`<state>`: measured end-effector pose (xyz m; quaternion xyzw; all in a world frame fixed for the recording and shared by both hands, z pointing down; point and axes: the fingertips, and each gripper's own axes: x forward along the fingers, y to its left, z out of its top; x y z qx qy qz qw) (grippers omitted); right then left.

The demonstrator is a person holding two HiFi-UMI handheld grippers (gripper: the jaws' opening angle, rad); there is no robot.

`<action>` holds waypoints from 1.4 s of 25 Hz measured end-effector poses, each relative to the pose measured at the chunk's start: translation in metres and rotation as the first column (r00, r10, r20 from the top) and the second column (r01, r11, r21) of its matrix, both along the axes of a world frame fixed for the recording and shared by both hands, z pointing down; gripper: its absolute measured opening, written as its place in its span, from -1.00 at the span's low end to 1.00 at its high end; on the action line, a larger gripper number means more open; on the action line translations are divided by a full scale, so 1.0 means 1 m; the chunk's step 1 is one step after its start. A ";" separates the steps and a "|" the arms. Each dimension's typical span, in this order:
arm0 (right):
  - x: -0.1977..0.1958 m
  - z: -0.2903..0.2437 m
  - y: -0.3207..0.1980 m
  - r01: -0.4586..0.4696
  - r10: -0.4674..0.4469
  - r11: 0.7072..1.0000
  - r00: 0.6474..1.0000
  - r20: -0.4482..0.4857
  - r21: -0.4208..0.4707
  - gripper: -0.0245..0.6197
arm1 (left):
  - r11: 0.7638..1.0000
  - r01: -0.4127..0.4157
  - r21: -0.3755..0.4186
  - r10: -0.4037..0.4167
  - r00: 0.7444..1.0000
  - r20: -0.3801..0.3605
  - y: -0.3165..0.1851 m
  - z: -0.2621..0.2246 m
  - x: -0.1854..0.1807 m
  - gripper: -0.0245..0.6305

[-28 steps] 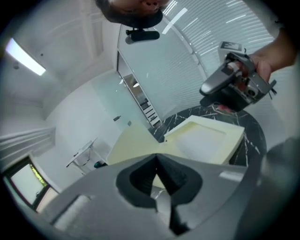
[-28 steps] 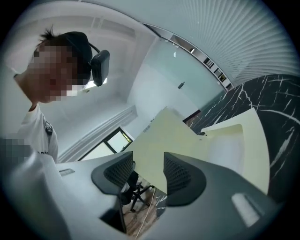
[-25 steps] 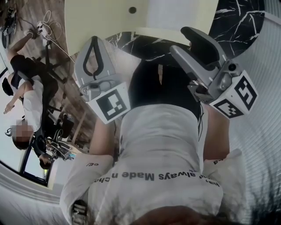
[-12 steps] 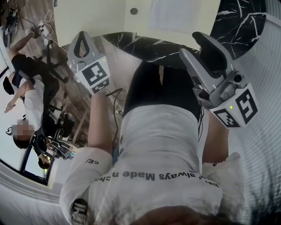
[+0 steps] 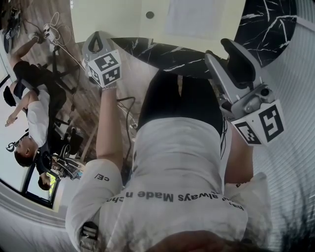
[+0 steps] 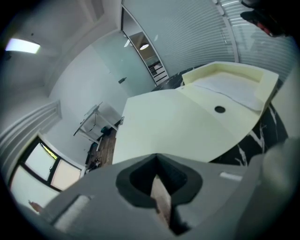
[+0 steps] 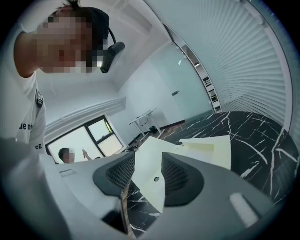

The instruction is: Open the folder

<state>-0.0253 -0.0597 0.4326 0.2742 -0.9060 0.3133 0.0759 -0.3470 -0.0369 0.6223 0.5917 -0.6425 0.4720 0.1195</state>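
The pale cream folder (image 5: pixel 147 19) lies flat on the black marble table (image 5: pixel 266 19), with a small round hole (image 5: pixel 149 15) in its cover. In the left gripper view the folder (image 6: pixel 173 126) fills the middle, and a raised cream part (image 6: pixel 234 79) lies beyond its hole. My left gripper (image 5: pixel 94 40) is shut and empty, held out over the wooden floor to the left of the table. My right gripper (image 5: pixel 225 53) is open; its jaws have just been closing a little with nothing between them. It hangs near the table's edge, and the folder (image 7: pixel 150 164) shows far off between its jaws.
Two people (image 5: pixel 29 113) work at the far left beside cables (image 5: pixel 49 32) on the wooden floor. A ribbed white wall (image 5: pixel 295 128) runs along the right. My own torso in a white shirt (image 5: pixel 177 167) fills the lower middle. A desk (image 6: pixel 93 122) stands by a far wall.
My left gripper has swung up and to the left in the head view, away from my body, and its marker cube has turned. My right gripper has rolled slightly and stayed in place.
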 end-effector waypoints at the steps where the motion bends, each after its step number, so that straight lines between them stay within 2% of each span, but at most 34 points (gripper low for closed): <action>1: 0.002 0.001 0.000 -0.004 0.004 1.000 1.000 -0.010 0.003 -0.37 | 1.000 0.004 -0.014 -0.004 1.000 -0.003 0.001 0.005 -0.001 -0.92; 9: 0.013 0.003 -0.005 -0.029 0.030 0.999 0.997 -0.065 0.018 -0.40 | 0.994 0.008 -0.110 -0.012 0.999 -0.033 0.009 0.037 0.004 -0.92; 14: 0.022 -0.004 -0.009 -0.046 0.051 0.998 0.992 -0.120 0.046 -0.41 | 0.994 0.014 -0.112 -0.020 0.998 -0.057 0.005 0.027 0.004 -0.92; 17: 0.029 -0.012 -0.010 -0.055 0.067 0.996 0.984 -0.167 0.077 -0.42 | 0.995 0.032 -0.091 -0.040 0.996 -0.086 0.004 0.009 0.005 -0.92; 24: 0.050 -0.043 -0.012 -0.083 0.118 0.985 0.963 -0.243 0.149 -0.48 | 0.996 0.090 -0.022 -0.092 0.969 -0.229 0.005 -0.046 0.018 -0.92; 28: 0.062 -0.066 -0.009 -0.107 0.151 0.979 0.950 -0.273 0.172 -0.55 | 0.997 0.072 0.026 -0.061 0.948 -0.311 0.006 -0.086 0.043 -0.92; 35: 0.071 -0.116 -0.002 -0.108 0.177 0.963 0.944 -0.277 0.247 -0.58 | 0.985 0.033 0.167 0.044 0.901 -0.432 0.003 -0.177 0.097 -0.92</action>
